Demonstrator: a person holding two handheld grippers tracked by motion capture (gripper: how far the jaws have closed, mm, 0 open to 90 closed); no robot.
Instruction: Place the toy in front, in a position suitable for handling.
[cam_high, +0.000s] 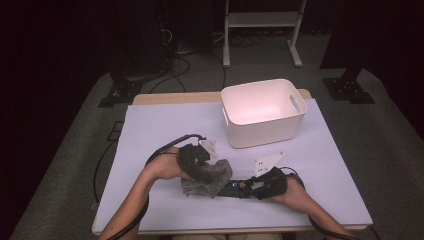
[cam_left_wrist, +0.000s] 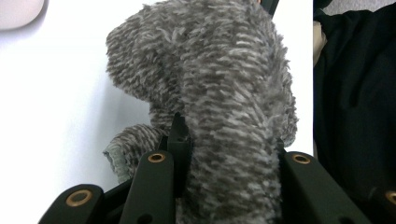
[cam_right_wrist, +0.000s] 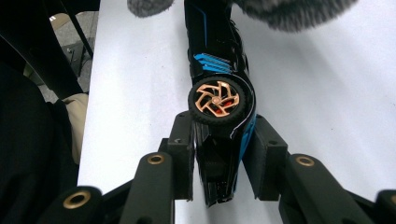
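A grey fuzzy cloth (cam_high: 214, 177) is bunched at the front middle of the table. My left gripper (cam_high: 207, 170) is shut on it. In the left gripper view the cloth (cam_left_wrist: 224, 88) stands up thick between the jaws of my left gripper (cam_left_wrist: 229, 140) and hangs down over the table. A black toy car (cam_high: 236, 189) with blue stripes lies on its side just right of the cloth, and my right gripper (cam_high: 251, 187) is shut on it. In the right gripper view the car (cam_right_wrist: 215, 65) points away from my right gripper (cam_right_wrist: 223, 154), its gold wheel (cam_right_wrist: 216, 100) facing up and its far end under the cloth.
A white plastic bin (cam_high: 262, 131) with handle slots stands at the back right of the pale mat (cam_high: 165, 125); a corner of it (cam_left_wrist: 18, 11) shows in the left gripper view. The person's dark clothing (cam_left_wrist: 355, 102) is close by the front edge. Cables trail off the left side.
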